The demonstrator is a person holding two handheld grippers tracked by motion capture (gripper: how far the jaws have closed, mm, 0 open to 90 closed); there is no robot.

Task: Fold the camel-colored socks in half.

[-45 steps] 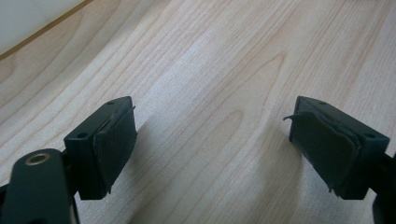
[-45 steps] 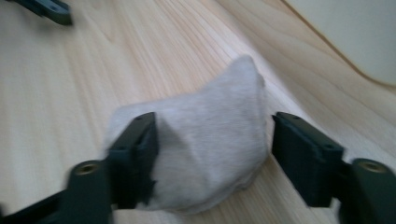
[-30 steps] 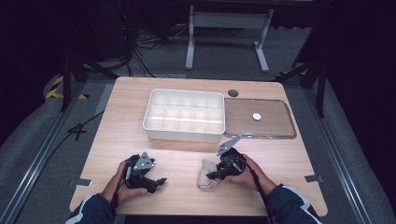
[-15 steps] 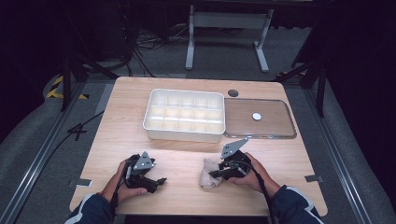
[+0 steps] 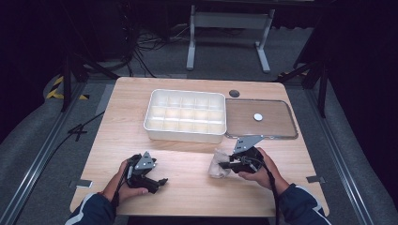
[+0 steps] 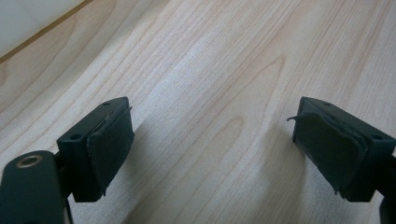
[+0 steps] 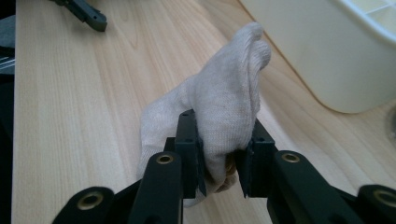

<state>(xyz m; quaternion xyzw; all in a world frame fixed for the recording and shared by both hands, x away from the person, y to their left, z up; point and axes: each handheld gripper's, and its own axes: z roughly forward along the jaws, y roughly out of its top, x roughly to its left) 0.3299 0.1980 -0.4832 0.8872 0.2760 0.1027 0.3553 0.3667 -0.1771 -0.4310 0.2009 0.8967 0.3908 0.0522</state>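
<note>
While its 2 jaws pinch the bunched middle of a cream sock [image 7: 219,98], the right gripper [image 7: 219,161] carries that sock just off the table [image 5: 187,187], near the front wall of the white tray [image 5: 185,115]. The jaws have just been closing, and the cloth sits squeezed between them. In the right gripper view the sock's long axis runs away from the jaws, its rounded end rising ahead and its other end hanging down to the wood. Seen from the high view, the sock [image 5: 218,164] lies in front of the tray's right corner, with the clear lid [image 5: 281,123] just beside the tray on the right. The tray is the nearer place for the sock, I judge, straight ahead across a short strip of bare wood. The left gripper [image 5: 152,180] rests well apart from the tray, its jaws spread wide over bare wood with nothing between them.
</note>
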